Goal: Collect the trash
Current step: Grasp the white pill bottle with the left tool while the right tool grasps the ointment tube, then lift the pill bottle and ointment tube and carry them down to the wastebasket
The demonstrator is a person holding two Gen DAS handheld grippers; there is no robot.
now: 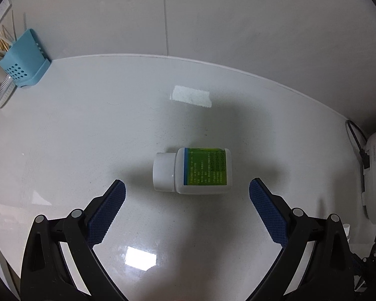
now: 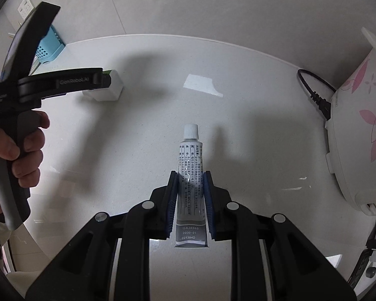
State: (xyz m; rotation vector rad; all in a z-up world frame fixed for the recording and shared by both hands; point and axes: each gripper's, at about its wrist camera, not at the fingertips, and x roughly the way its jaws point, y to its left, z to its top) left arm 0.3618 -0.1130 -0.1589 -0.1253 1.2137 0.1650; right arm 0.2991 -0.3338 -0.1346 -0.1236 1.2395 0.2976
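The right gripper (image 2: 190, 178) clamps a small grey printed tube (image 2: 190, 173) (white cap forward), while the left gripper (image 1: 187, 190), spread wide, hovers over the white green-labelled plastic bottle (image 1: 191, 170) lying on the glossy white counter (image 1: 87, 130).

Surface: glossy white countertop (image 1: 87, 130) meeting a white wall.
Centre: white pill bottle (image 1: 191, 170), green label, lying on its side.
Far left corner: blue utensil holder (image 1: 22, 60).
Right edge: floral rice cooker (image 2: 358, 135), black cord (image 2: 313, 92).
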